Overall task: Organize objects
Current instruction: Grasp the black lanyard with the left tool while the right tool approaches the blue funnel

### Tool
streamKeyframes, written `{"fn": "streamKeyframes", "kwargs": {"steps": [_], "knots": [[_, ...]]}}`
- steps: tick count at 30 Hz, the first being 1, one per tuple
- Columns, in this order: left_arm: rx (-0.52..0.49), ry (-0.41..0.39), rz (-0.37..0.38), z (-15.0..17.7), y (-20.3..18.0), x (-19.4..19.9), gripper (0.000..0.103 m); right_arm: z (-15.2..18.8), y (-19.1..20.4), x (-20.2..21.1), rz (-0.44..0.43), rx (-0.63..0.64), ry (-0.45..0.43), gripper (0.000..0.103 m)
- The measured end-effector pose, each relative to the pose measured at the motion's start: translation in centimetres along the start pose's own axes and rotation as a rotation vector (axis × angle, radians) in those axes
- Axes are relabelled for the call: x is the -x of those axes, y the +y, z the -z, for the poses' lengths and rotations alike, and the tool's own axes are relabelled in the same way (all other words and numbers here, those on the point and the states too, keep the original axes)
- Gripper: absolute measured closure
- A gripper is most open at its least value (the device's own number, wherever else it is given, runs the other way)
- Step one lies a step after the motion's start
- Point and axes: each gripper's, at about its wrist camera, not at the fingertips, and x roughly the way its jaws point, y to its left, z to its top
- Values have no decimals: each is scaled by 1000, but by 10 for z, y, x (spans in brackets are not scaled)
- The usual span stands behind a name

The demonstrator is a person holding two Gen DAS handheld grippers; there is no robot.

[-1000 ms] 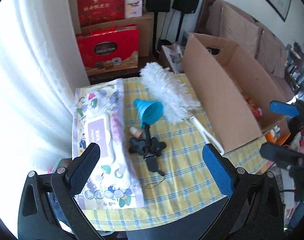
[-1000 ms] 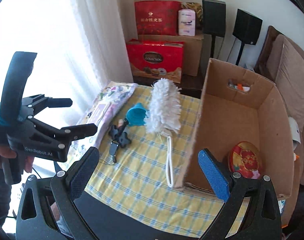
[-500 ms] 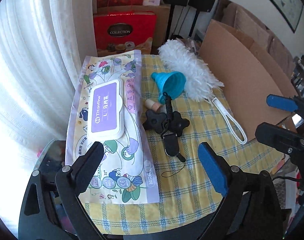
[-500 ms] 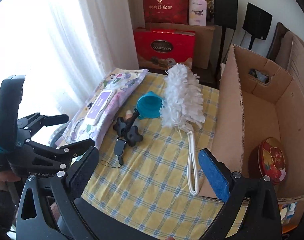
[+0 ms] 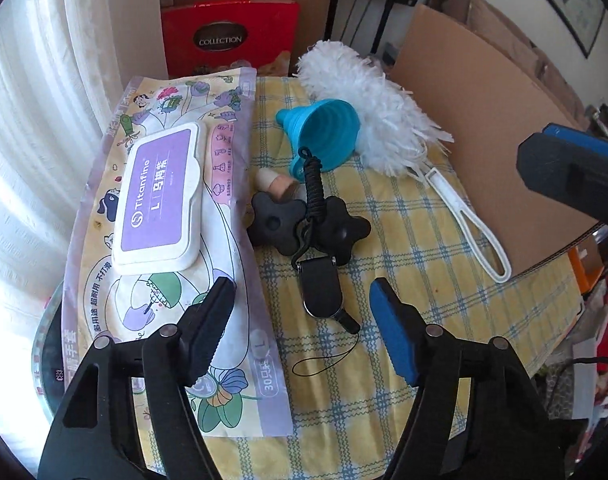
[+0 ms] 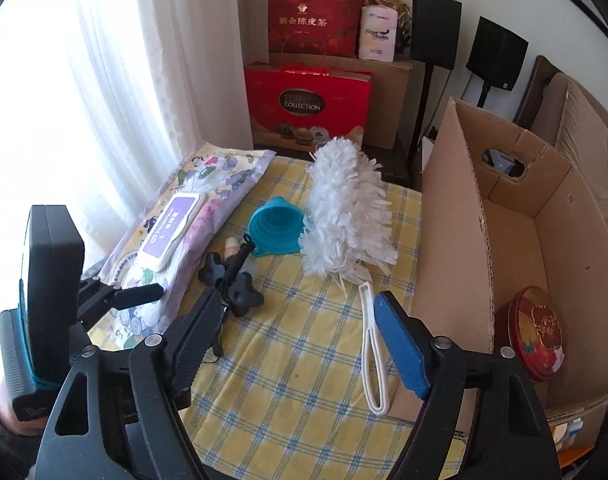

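On the yellow checked tablecloth (image 5: pixel 431 264) lie a wet-wipes pack (image 5: pixel 164 216) (image 6: pixel 184 224), a blue folding funnel (image 5: pixel 323 136) (image 6: pixel 276 232), a white duster (image 5: pixel 375 120) (image 6: pixel 343 216), a small cork stopper (image 5: pixel 274 184) and two black star knobs (image 5: pixel 307 224) (image 6: pixel 232 284) with a black clip on a coiled cord (image 5: pixel 319 288). My left gripper (image 5: pixel 304 328) is open, low over the table just short of the clip. My right gripper (image 6: pixel 296 344) is open and empty, above the table near the duster's handle (image 6: pixel 371 352).
An open cardboard box (image 6: pixel 503 216) (image 5: pixel 483 120) stands at the table's right, with a red round tin (image 6: pixel 539 336) inside. Red gift boxes (image 6: pixel 307 104), speakers and a sofa stand behind. A white curtain (image 5: pixel 36 120) hangs left. The table's near edge is close.
My left gripper has come down and forward toward the black clip and knobs. My right gripper has moved forward and lower over the table. The objects have not moved.
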Motion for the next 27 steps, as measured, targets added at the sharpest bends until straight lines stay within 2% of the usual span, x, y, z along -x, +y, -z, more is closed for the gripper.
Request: {"fn": "streamKeyframes", "kwargs": {"steps": [8,12,18,19,21,24,27], "knots": [[1,-10,-6,-2,-2,-4,40,-3,6,-2,-72,-23,3,26],[16,-16,29,-2,-6,2,38,1,7,-11,-101,-51,19,26],[0,18,18,1,-9,-13,40,4,1,-18,-127,-91,33,26],[-8,19,12,2,-11,-14,43,5,0,-19,-131,-96,34,26],[-13,46,13,2,-13,-21,63,6,-2,-20,-137,-103,38,26],[-13,42,3,4,-13,-25,80,7,-4,-21,-140,-112,41,26],[17,36,33,3,-7,-23,80,7,-7,-23,-148,-123,45,26]]}}
